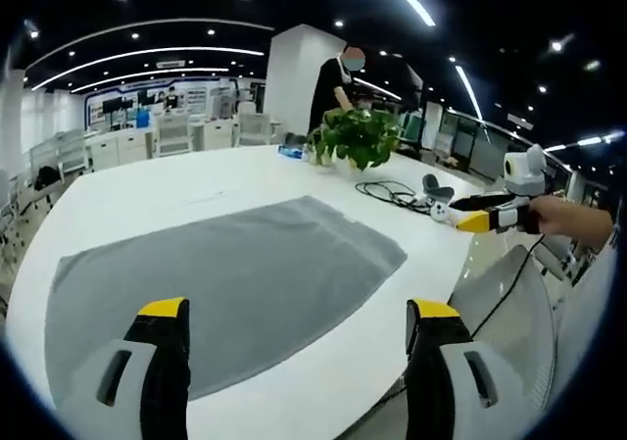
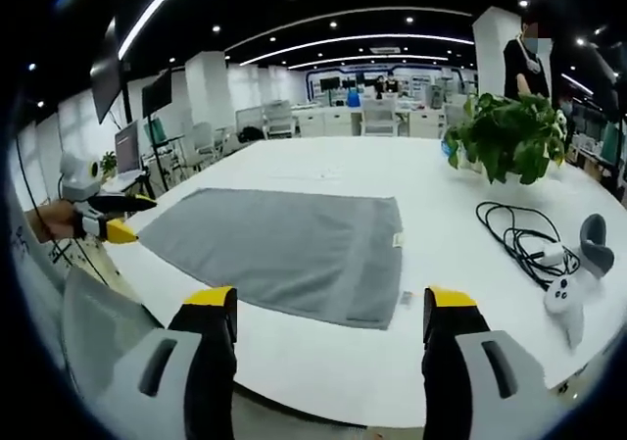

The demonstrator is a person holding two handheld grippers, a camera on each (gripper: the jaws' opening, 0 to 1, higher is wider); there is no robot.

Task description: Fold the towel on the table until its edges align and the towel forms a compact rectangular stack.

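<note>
A grey towel lies spread flat on the white table, and in the right gripper view the towel has a small tag at its right edge. My left gripper hovers at the near table edge above the towel, jaws wide apart with nothing between them. My right gripper stands open before the table's front edge, short of the towel. The right gripper also appears off the table's right side, held by a hand. The left gripper appears beside the towel's left corner.
A potted plant stands at the back of the table, with a black cable and a white controller near it. A person stands behind the plant. A mesh chair back sits by the table edge.
</note>
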